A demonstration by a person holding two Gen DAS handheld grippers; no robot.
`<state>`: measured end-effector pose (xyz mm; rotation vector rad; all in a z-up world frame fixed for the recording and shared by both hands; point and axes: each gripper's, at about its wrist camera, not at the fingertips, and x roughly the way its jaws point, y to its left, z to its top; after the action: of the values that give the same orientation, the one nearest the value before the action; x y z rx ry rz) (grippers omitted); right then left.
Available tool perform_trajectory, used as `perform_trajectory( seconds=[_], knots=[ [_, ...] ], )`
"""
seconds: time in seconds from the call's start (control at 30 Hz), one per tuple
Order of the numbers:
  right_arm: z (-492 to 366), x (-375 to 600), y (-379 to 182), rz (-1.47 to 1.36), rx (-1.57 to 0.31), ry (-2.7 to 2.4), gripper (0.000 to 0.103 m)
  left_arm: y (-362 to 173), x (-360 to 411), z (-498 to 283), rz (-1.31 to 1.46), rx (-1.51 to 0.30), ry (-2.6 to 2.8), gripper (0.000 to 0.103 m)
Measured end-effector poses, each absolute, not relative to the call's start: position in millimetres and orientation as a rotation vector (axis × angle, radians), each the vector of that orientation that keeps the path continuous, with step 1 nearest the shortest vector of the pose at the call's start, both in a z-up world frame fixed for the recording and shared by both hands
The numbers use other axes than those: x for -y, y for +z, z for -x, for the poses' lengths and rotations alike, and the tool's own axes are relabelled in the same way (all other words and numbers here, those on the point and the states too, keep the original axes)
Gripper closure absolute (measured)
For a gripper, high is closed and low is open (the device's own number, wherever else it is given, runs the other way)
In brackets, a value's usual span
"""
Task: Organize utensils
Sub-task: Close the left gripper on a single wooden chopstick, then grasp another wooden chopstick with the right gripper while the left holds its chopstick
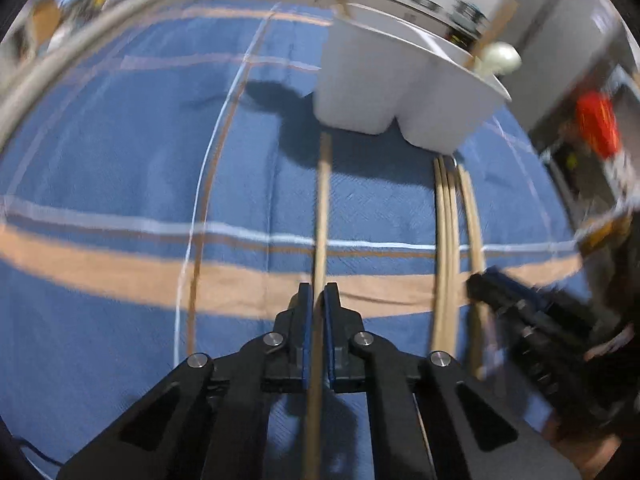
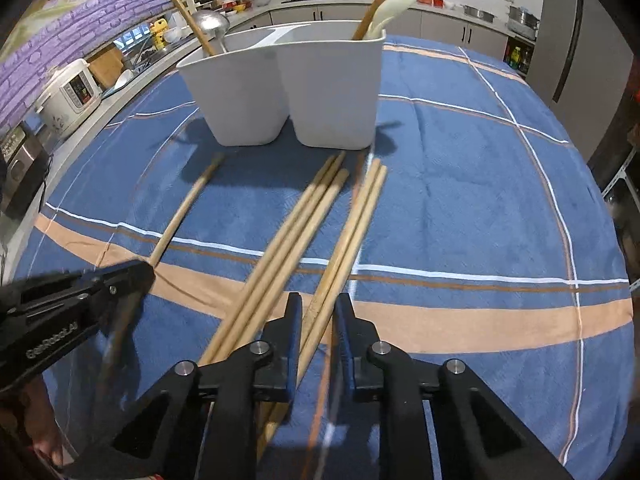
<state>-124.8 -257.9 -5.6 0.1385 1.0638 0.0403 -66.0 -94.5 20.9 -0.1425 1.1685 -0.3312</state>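
A lone wooden chopstick [image 1: 323,208] lies on the blue striped tablecloth [image 2: 460,184], one end near the white holder [image 2: 280,92] at the table's far edge; my left claw [image 1: 319,300] pinches its near part. My right claw [image 2: 318,312] straddles a chopstick pair [image 2: 352,240], jaws not quite touching it. Three more chopsticks [image 2: 296,232] lie between.

Purple brick wall [image 2: 80,20], grey cabinets [image 2: 460,28], possibly fridge [image 2: 568,40]
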Motion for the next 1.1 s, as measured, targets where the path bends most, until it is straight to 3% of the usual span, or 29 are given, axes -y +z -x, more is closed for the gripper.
perform_trajectory(
  seconds=[0.27,0.33,0.4,0.43,0.63,0.7,0.9,1.1],
  knots=[
    [147.5,284.5,-5.1,-0.144,-1.133,-0.004,0.088,17.8,75.9,101.2,0.319,-1.200,-0.275,0.098],
    [154.1,294.1,-5.7,-0.126,-1.141,-0.056,0.082,17.8,72.4,108.7,0.325,-1.194,-0.269,0.098],
    [159.7,306.3,-6.1,-0.116,-1.149,-0.109,0.060,17.4,68.7,114.5,0.323,-1.189,-0.266,0.098],
    [165.2,314.5,-5.8,-0.139,-1.148,-0.117,0.060,17.3,67.3,115.8,0.326,-1.187,-0.266,0.098],
    [192.3,333.6,4.1,-0.233,-1.100,-0.075,0.060,24.3,71.8,113.7,0.250,-1.180,-0.304,0.098],
    [191.8,331.4,9.1,-0.259,-1.073,-0.033,0.066,27.6,76.4,110.8,0.192,-1.168,-0.310,0.098],
    [153.4,303.9,14.3,-0.277,-1.037,0.085,0.069,22.4,84.8,90.5,0.090,-1.133,-0.330,0.090],
    [105.9,285.9,-2.4,-0.225,-1.082,0.092,0.076,21.4,85.3,74.5,0.053,-1.108,-0.351,0.096]
  ],
)
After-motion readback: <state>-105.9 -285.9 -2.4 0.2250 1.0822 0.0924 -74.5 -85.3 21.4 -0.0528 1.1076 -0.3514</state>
